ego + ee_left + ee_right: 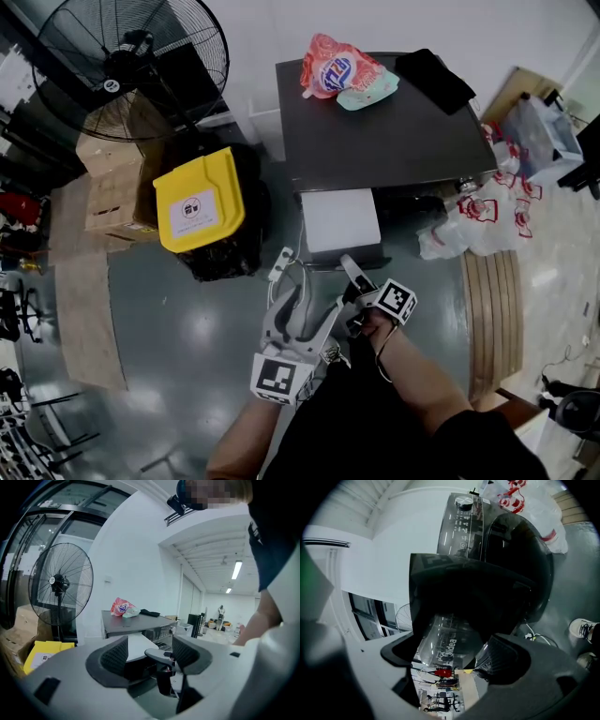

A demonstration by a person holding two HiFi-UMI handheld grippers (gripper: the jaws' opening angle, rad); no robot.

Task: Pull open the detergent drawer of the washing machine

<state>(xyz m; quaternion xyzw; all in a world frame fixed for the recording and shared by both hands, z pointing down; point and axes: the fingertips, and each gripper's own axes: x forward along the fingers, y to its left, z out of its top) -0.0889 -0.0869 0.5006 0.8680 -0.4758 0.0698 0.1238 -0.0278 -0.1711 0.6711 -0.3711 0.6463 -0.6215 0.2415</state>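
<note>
Grey glossy floor (187, 328), dark washing machine (384, 131), yellow-lidded bin (199, 199), fan (131, 56)

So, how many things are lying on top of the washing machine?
3: a red bag at the far left corner, a pale green pouch against it, and a black cloth further right. None seems hidden.

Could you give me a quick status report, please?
Left gripper open, empty. Right gripper open, close to the detergent drawer. Drawer already out of the washing machine. Nothing in the way.
</note>
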